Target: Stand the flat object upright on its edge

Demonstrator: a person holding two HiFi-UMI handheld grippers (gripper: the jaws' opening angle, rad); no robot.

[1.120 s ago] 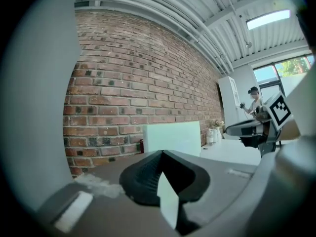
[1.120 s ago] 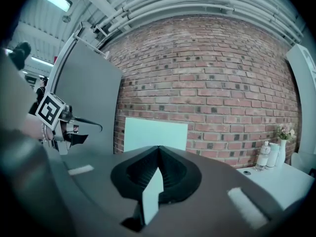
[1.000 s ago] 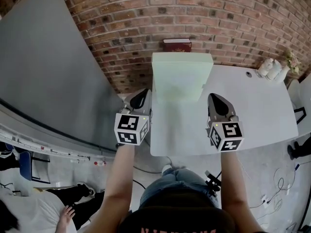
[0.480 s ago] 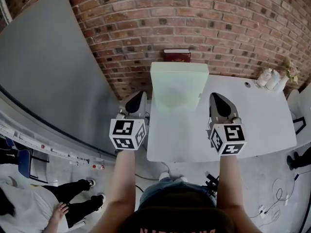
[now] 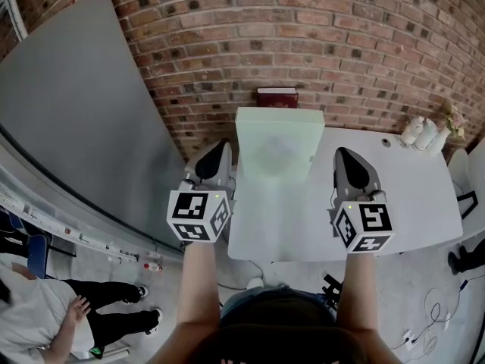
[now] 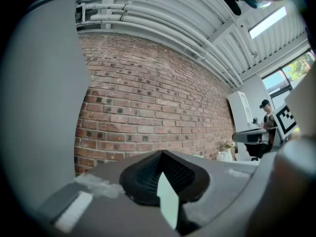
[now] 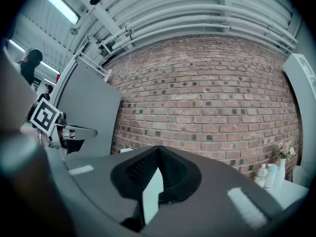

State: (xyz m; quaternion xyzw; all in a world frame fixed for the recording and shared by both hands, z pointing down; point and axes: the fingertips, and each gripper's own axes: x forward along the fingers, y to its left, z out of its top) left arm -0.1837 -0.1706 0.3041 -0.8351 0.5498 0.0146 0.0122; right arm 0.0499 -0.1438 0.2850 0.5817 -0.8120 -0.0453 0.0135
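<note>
While we view it poorly, board seems held over surface; left tongs and right tongs each clenched on its pale edge.

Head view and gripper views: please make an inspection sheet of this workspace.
surface: white table, mostly bare.
job's things: pale green flat object between the grippers.
clutter: white bottles and flowers at far right corner; dark red book by the wall.
grippers: left gripper and right gripper each shut on a thin pale green edge.
cables: loose cables on the floor, right.
surroundings: brick wall, grey panel, a person standing at left.
</note>
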